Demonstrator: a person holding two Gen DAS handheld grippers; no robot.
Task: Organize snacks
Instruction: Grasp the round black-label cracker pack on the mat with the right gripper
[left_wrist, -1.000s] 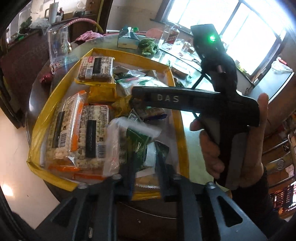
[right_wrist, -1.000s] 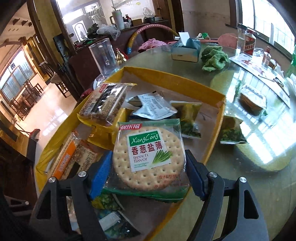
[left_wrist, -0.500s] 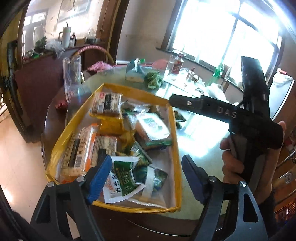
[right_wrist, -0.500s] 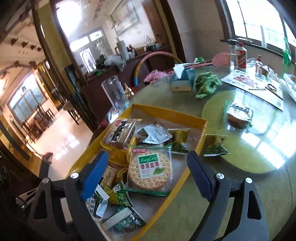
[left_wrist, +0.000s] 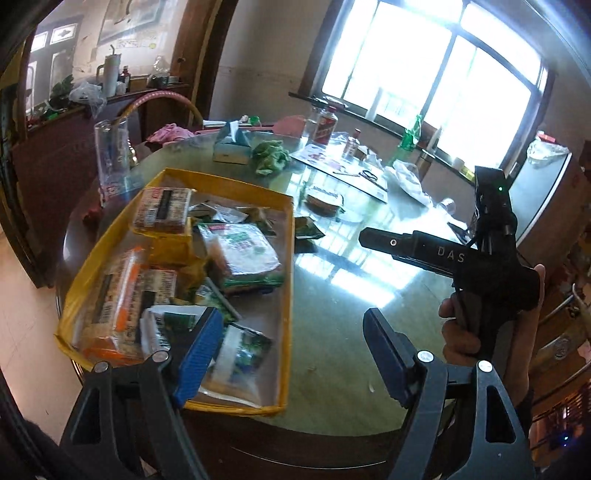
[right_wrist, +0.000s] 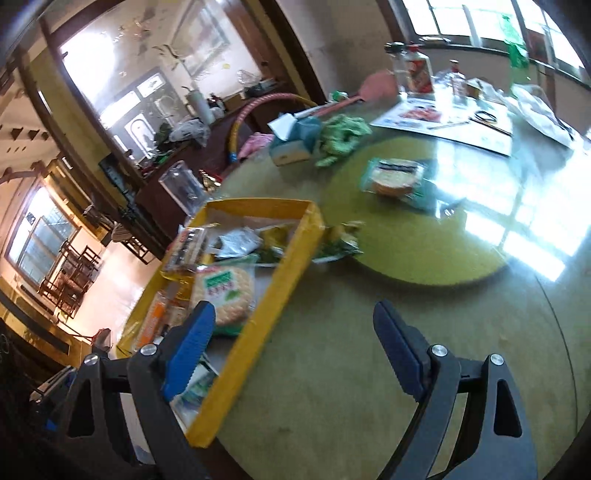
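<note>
A shallow yellow cardboard tray (left_wrist: 289, 258) sits at the near left edge of the round green glass-topped surface (left_wrist: 332, 314), serving as the collecting place for the snacks. Most packets already lie inside it: a round cracker pack with a green label (right_wrist: 223, 291), brown biscuit bars in clear wrap (left_wrist: 162, 210), and several small green foil sachets (left_wrist: 243, 350) heaped toward the near end. Two items remain outside, which suggests the sorting is unfinished: a small green sachet (right_wrist: 340, 243) lying just beside the tray's far right wall, and a wrapped round cracker pack (right_wrist: 395, 177) farther out on the raised green turntable disc (right_wrist: 424, 240).

The left tool (left_wrist: 291, 354) hangs above the tray's near right corner with its blue-padded jaws spread wide and nothing between them. The right tool (right_wrist: 291, 350) is likewise spread wide and empty, tilted downward over the bare surface just right of the tray; its view is rolled, so the tray leans. In the left view a hand (left_wrist: 458, 332) grips the right tool's black handle, held to the right of the tray and pointing toward the loose packets. The stray sachet looks like the likely next pick.
</note>
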